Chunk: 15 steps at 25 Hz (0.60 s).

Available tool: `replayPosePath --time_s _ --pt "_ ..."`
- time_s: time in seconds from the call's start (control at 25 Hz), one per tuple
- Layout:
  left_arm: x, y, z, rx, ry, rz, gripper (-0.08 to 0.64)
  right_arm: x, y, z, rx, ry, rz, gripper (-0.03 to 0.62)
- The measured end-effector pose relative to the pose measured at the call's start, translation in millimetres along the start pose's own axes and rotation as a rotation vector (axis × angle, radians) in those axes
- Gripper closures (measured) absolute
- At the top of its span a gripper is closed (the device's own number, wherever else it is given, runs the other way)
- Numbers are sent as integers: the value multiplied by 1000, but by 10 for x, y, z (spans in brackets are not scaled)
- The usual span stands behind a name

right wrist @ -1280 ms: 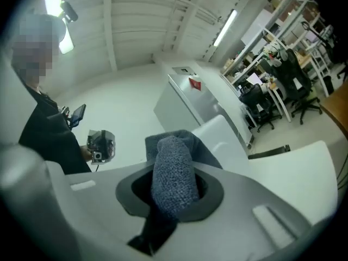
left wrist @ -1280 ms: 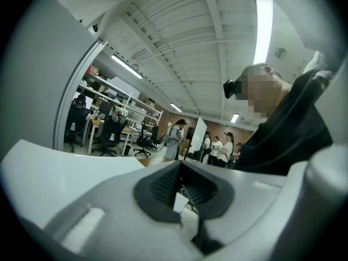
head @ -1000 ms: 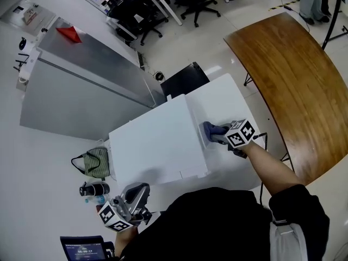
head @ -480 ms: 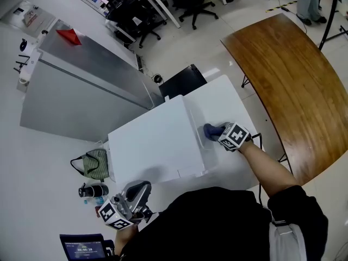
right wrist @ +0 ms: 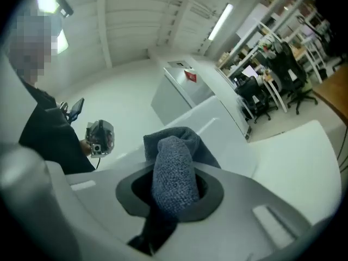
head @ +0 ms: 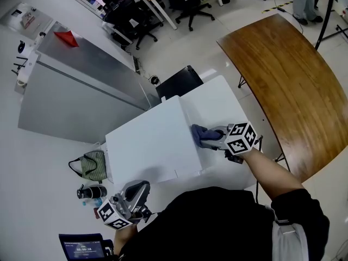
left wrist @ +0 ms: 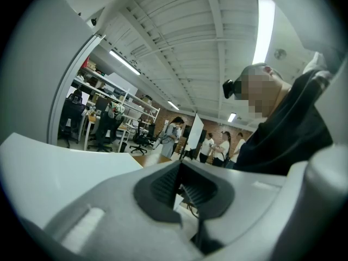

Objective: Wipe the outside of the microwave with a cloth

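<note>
The white microwave (head: pixel 148 144) stands on a white table (head: pixel 224 99), seen from above in the head view. My right gripper (head: pixel 216 138) is shut on a blue-grey cloth (head: pixel 201 134), and the cloth lies against the microwave's upper right edge. In the right gripper view the bunched cloth (right wrist: pixel 172 170) fills the jaws of the right gripper (right wrist: pixel 174 186), with the microwave (right wrist: pixel 215 125) just beyond. My left gripper (head: pixel 137 191) hangs low at the front left, off the microwave. Its jaws are together with nothing in them, as the left gripper view shows (left wrist: pixel 182 188).
A curved wooden table (head: pixel 285 72) lies to the right. A grey metal cabinet (head: pixel 76 83) stands behind at left, with a black box (head: pixel 178 80) beside it. A green bag (head: pixel 90 165) and a dark bottle (head: pixel 89 191) sit on the floor at left. Office chairs (head: pixel 136 15) are farther back.
My right gripper has carried the cloth left, from beside the microwave onto its upper right edge. The left gripper has stayed about where it was.
</note>
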<state>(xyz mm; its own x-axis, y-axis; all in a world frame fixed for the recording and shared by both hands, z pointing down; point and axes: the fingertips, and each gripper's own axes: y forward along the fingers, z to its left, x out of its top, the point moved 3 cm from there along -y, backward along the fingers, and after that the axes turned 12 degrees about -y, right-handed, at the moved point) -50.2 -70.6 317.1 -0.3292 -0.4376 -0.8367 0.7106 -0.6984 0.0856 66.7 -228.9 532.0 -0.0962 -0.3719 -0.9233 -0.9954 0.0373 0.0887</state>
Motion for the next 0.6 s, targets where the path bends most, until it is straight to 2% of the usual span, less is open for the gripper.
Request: replayPosePath --time_s 0.24,0.48,0.56,0.6 --pt "-55 18 23 19 -26 18 557 -1034 120 -414 -106 74 263 541" --pt "-173 -24 116 33 -24 46 557 -1655 236 -689 -216 -72 612 543" --pt "-135 64 60 14 -30 37 557 -1646 214 -683 -210 -65 633 543" --pt "-105 106 23 2 -31 29 557 -1567 167 -640 -203 -53 610 543"
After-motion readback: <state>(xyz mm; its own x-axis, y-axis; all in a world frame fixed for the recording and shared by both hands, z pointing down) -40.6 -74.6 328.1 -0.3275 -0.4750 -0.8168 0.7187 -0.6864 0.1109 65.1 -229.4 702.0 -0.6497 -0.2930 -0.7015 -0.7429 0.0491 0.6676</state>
